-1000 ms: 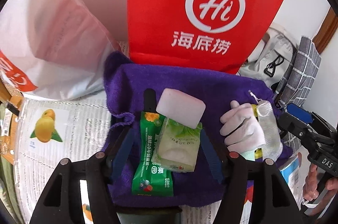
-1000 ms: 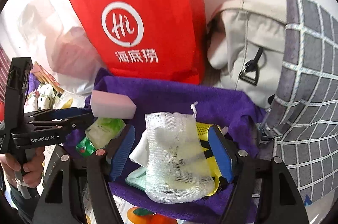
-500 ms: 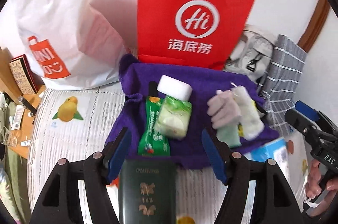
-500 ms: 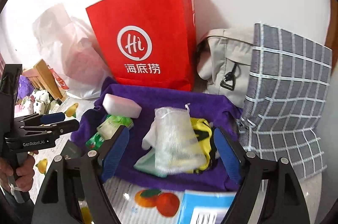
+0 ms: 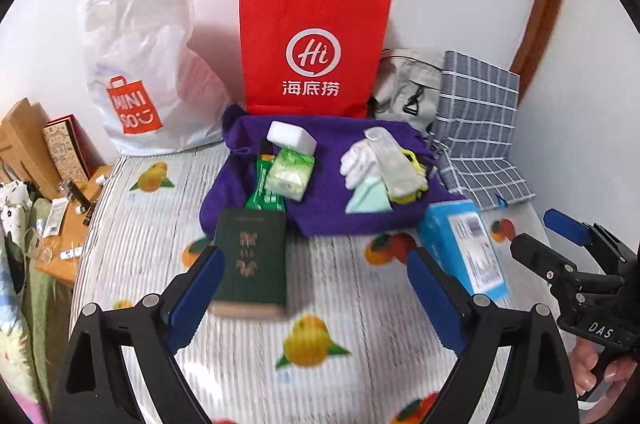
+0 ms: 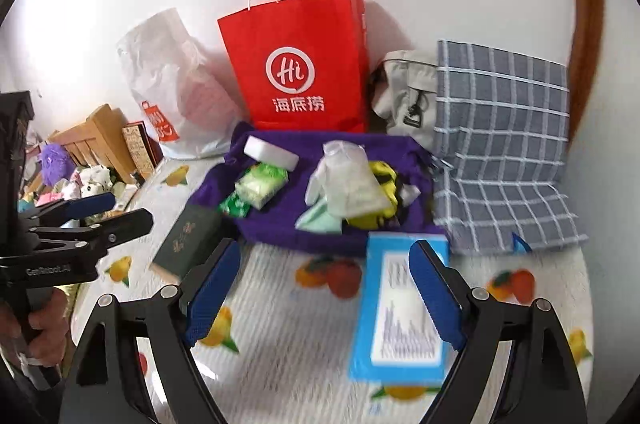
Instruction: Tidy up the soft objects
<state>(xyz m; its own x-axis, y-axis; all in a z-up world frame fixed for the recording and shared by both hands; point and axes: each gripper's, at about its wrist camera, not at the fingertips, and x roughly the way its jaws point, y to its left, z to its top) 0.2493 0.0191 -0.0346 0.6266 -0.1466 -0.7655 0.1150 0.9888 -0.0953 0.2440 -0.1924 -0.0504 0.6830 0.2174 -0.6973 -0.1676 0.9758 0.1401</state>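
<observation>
Blue-padded left tongs [image 5: 312,288] spreading wider, gripping nothing, only fruit-print cover [image 5: 320,304] between the pads; right tongs [image 6: 320,288] likewise opening and bare, poised above a blue box [image 6: 400,308]. Just ahead of the left tongs, dark green book [image 5: 252,264] flat on the cover, its far edge touching a purple cloth [image 5: 320,212]. Spread on that cloth, soft things in two clusters: white sponge [image 5: 292,137], green tissue pack [image 5: 290,173] and green sachet [image 5: 262,191] to the left; white glove [image 5: 358,159], mesh pouch [image 5: 394,163], mint cloth [image 5: 368,197] and something yellow [image 6: 382,175] to the right. Behind, red paper bag [image 5: 312,47] upright against the wall, white plastic bag [image 5: 140,63] at its left, beige bag [image 5: 412,87] and grey checked fabric [image 5: 476,127] at its right
</observation>
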